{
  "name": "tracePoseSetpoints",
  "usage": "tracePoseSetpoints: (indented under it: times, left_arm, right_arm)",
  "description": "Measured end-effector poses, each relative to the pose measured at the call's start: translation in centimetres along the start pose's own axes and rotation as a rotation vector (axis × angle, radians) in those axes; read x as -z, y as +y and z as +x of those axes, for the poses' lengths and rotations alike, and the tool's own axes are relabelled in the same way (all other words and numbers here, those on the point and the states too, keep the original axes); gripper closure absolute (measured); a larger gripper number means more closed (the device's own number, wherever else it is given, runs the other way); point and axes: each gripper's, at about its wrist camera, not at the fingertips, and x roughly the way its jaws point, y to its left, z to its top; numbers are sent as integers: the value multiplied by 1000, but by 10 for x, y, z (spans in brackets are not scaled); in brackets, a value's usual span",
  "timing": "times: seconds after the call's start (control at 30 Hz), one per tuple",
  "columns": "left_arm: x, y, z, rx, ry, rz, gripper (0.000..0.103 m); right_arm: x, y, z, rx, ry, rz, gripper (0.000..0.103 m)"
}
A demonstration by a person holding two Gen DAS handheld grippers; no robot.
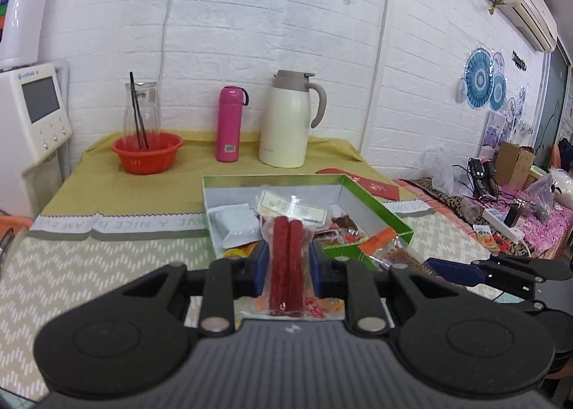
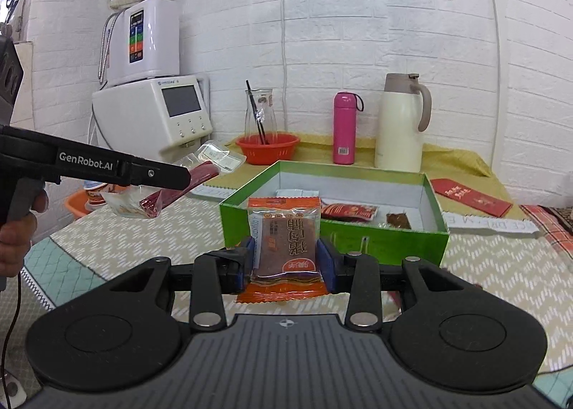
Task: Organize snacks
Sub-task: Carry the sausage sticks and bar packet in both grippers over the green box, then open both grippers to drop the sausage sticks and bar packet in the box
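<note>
Left gripper [image 1: 286, 262] is clamping a clear packet of two red meat sticks [image 1: 286, 258]; right gripper [image 2: 286, 258] is pinching an orange-edged jerky packet [image 2: 284, 248]. Both are hanging just near the open green cardboard box [image 2: 333, 230]. Risks, as I judge: slick film slipping out, or the two grippers crowding each other over the box. The cream thermos jug [image 2: 399, 122] and pink bottle [image 2: 343, 128] are sitting far back, not obstructing.
</note>
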Motion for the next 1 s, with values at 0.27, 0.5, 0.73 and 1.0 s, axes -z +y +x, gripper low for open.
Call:
tracePoseSetpoints:
  times: [0.27, 0.5, 0.73, 1.0]
  left_arm:
    - [-40, 5, 72, -18, 40, -24, 83]
    - [-52, 21, 129, -49, 94, -85, 83]
    - [-46, 27, 160, -71, 133, -82, 79]
    - [-38, 27, 162, -119, 60, -74, 29]
  right_arm:
    - [-21, -38, 56, 79, -2, 39, 38]
    - [-23, -55, 101, 121, 24, 44, 38]
    - [-16, -67, 133, 130, 38, 57, 37]
    - [-2, -63, 141, 139, 33, -16, 0]
